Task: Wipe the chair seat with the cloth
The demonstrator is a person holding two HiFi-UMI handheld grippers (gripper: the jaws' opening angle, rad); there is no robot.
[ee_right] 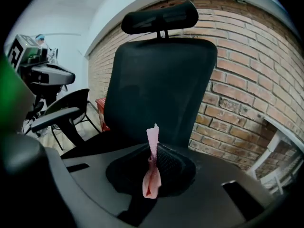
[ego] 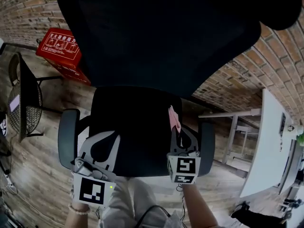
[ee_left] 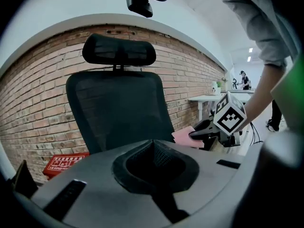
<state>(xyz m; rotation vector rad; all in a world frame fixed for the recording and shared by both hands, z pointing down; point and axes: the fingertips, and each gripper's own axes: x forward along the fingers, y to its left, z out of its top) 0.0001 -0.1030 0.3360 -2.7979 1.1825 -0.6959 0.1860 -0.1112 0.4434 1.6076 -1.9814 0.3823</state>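
A black office chair (ego: 161, 37) with a tall mesh back fills most of the head view, standing before a brick wall (ego: 266, 65). Its seat (ego: 133, 127) is a broad dark pad between two armrests, bare across its whole width, so the wiping looks not yet begun.

The cloth (ee_right: 152, 172) is small, pink and thin. It hangs over the right side of the seat, just beside the right armrest (ego: 207, 146). Whether it touches the seat no view settles. It is folded into a narrow strip and looks light and limp. It should drape and bunch rather than slide flat, and it could drag out of a shallow pinch when pulled across the fabric. A hold well in from the edge, with a loose flap left below to meet the seat, seems the best grip.

The right hand-held gripper (ego: 176, 132) has its jaws closed onto that cloth. The strip is pinched between the pads, one end poking up past the tips and a fuller fold bulging on the near side.

The left hand-held gripper (ee_left: 153, 148) hovers over the left front of the seat. Its jaws are drawn together with nothing between them — the pads meet in a ridge and only the chair back shows beyond. It touches nothing that can be made out.
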